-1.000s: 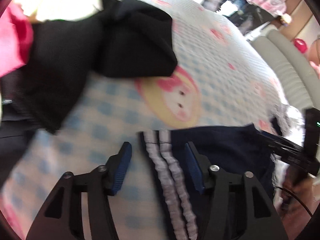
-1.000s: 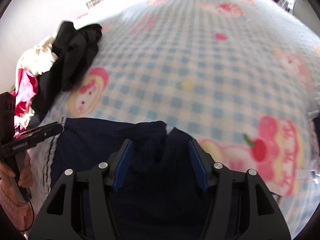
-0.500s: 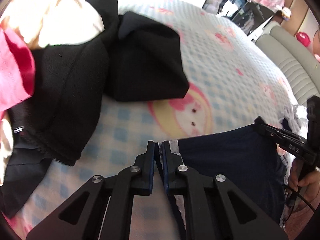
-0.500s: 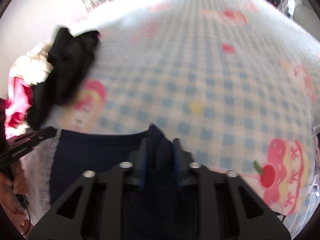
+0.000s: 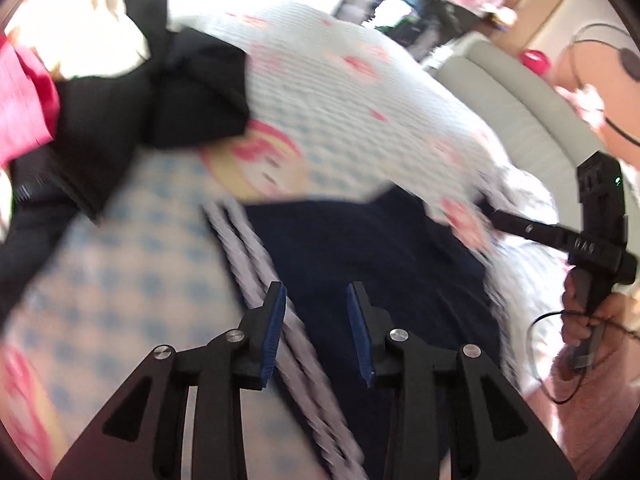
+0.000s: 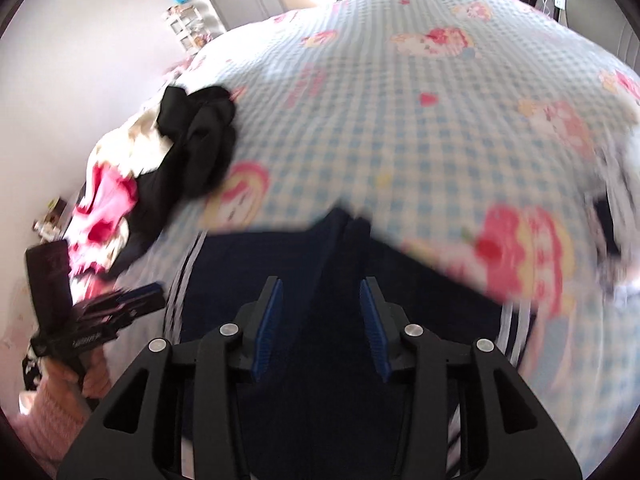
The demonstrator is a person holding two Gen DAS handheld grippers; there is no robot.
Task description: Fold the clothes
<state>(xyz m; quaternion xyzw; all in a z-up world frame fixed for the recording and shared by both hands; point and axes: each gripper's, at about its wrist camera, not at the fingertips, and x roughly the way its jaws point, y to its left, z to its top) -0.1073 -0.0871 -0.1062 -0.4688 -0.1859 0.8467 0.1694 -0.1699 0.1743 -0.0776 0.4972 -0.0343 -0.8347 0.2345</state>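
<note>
Two views: one wrist camera on each tool I steer; both pictures are blurred.
Bed: a blue-and-white checked cover with pink cartoon prints fills most of each view.
Navy garment: dark blue with white side stripes, spread flat on the near part of the bed, its far edge toward the middle of the bed. It looks like trousers or shorts; I cannot tell which, nor how many layers lie there.
Clothes pile: black, pink and cream items heaped at the left side of the bed, apart from the navy garment.
Left gripper: fingers apart, holding nothing, hovering over the striped left edge.
Right gripper: fingers apart, holding nothing, above the garment's middle, where a seam or crease runs away from me.
Step in hand: as I judge it, the garment lies free between grips; this fits either a fold just laid down or cloth smoothed ready for one.
Next move: any fresh grip would need both edges pinched level, so the stripes stay aligned.
</note>
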